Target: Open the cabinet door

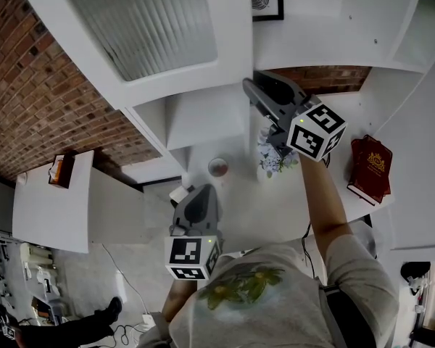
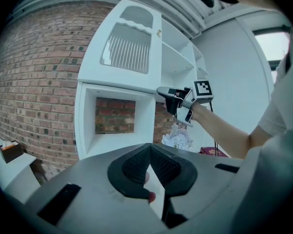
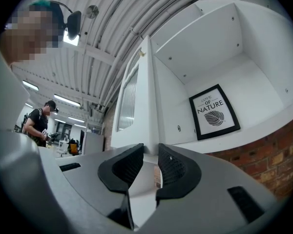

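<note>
Brick wall (image 2: pixel 39 82) behind; right gripper (image 3: pixel 150 148) clamps the cabinet door (image 3: pixel 134 101) edge between its jaws; left gripper (image 2: pixel 150 147) below, clenched empty.

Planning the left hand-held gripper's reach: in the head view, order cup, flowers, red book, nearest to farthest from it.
1. Cup, just ahead of the left hand-held gripper.
2. Flowers, further right.
3. Red book, far right.

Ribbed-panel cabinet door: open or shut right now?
Open. The cabinet door stands swung out, with the right gripper clamped on its edge; the framed print inside the cabinet is exposed beside it.
</note>
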`<act>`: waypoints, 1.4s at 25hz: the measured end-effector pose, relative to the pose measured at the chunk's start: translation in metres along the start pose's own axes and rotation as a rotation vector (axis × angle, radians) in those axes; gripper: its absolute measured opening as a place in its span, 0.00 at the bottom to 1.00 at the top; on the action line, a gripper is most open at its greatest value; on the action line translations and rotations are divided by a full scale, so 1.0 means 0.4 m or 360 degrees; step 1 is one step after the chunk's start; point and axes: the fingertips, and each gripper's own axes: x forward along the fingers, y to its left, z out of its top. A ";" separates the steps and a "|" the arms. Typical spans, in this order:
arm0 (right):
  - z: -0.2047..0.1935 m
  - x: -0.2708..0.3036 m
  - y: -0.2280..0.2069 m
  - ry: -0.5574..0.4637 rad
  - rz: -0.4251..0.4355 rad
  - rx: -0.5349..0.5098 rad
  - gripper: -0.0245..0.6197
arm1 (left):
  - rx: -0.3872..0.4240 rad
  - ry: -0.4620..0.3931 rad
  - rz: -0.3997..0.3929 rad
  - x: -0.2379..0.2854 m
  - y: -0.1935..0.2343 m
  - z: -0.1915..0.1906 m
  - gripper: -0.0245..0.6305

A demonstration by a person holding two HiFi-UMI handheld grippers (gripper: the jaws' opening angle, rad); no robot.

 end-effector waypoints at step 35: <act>0.019 -0.105 0.149 0.0018 -0.0184 -0.0156 0.17 | -0.0026 0.0005 0.0011 -0.124 -0.004 -0.033 0.05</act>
